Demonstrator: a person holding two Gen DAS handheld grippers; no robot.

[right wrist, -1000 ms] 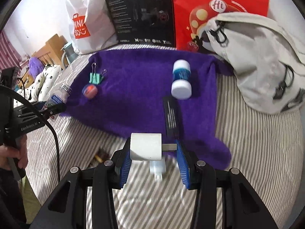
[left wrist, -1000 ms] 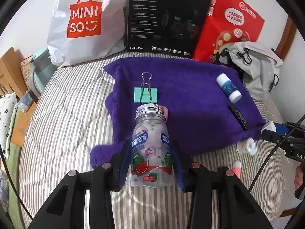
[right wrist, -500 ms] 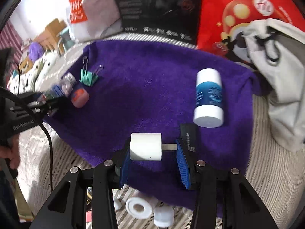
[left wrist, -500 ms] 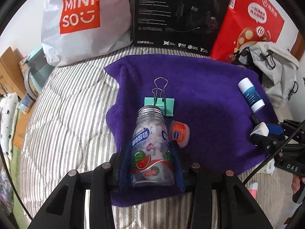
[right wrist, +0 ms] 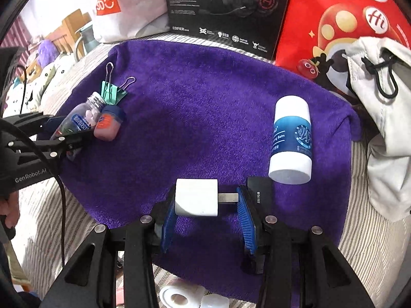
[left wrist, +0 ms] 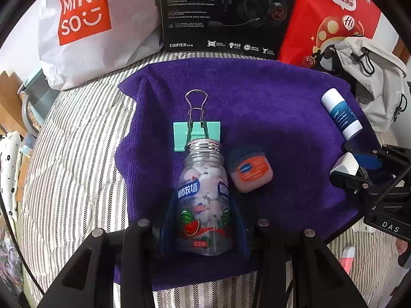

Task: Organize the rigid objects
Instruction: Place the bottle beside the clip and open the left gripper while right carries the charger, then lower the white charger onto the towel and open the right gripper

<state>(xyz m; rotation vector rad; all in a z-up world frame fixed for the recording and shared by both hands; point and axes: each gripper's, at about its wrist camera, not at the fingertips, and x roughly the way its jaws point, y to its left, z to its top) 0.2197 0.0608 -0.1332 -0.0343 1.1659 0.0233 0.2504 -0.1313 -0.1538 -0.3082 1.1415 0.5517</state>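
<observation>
Your left tool is clamped on the candy bottle, neck pointing fwd, low over the purple towel on the bed; bottle mouth sits right at the green binder clip, and the small orange jar is just beside its right shoulder. Your right tool grips the white charger plug sideways, body on one pad, prongs on the other, over the towel's near edge, w/ a black flat item just behind the right pad and the blue balm stick near. Risks: let the bottle go here and it'll prob roll on the soft towel into the jar or clip. The plug hold looks thin (can't tell how much prong is caught), so it could twist out and drop.
</observation>
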